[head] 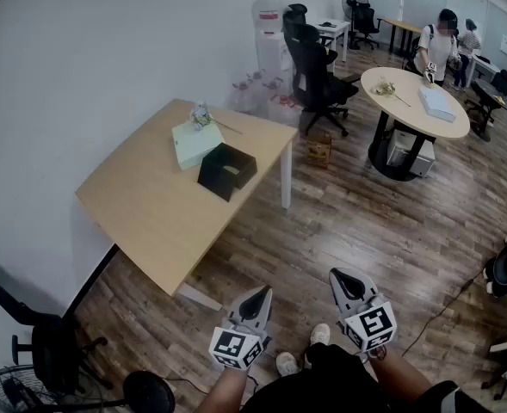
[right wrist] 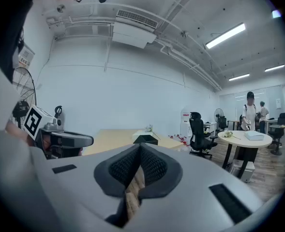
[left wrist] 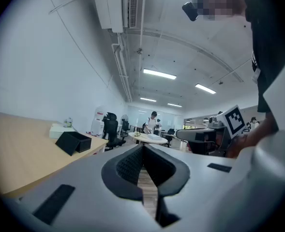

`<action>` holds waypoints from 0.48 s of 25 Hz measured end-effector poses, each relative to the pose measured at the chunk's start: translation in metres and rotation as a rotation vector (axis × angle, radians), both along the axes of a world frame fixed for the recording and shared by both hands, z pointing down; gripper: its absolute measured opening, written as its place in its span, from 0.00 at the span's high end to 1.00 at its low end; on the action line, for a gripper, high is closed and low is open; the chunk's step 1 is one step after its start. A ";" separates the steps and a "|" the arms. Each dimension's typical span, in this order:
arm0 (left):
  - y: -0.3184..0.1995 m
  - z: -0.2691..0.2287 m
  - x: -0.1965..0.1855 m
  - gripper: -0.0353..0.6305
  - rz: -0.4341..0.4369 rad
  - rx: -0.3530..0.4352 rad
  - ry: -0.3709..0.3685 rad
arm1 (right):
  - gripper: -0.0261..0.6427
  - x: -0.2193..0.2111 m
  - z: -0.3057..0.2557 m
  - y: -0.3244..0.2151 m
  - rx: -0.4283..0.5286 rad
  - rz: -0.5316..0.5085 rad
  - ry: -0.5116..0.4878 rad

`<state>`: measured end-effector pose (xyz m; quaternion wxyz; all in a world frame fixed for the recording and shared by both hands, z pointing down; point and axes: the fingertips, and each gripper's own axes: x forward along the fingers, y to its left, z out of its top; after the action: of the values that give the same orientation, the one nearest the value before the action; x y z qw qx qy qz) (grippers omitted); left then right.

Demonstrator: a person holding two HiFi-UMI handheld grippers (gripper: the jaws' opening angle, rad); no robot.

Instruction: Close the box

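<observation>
A black box stands open, its lid tilted up, on the light wooden table; it is far ahead of both grippers. It also shows small in the left gripper view and in the right gripper view. My left gripper hangs low over the wood floor near the person's feet, jaws shut with nothing between them. My right gripper is beside it at the same height, also shut and empty. Each gripper sees the other off to its side.
A pale green box and a small flower item lie just behind the black box. Black office chairs, a round table with a person at it, and a cardboard carton are further back. A fan stands at the lower left.
</observation>
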<state>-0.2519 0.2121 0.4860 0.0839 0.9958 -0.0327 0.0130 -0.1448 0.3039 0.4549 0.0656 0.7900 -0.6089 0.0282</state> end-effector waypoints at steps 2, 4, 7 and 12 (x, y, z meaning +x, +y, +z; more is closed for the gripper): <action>0.003 0.000 -0.002 0.92 0.002 0.004 -0.001 | 0.94 -0.003 0.000 0.003 -0.005 0.006 0.007; 0.004 0.000 -0.003 0.92 0.006 0.007 -0.004 | 0.94 -0.005 0.000 0.005 -0.003 0.011 0.008; 0.006 0.002 -0.005 0.92 0.009 0.004 -0.012 | 0.94 -0.006 0.002 0.009 0.018 0.019 -0.026; 0.008 0.007 -0.004 0.92 0.018 0.000 -0.026 | 0.94 0.001 0.003 0.014 0.060 0.022 -0.045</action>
<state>-0.2557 0.2204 0.4932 0.0835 0.9958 -0.0248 0.0269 -0.1439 0.3184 0.4575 0.0279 0.7976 -0.6019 0.0283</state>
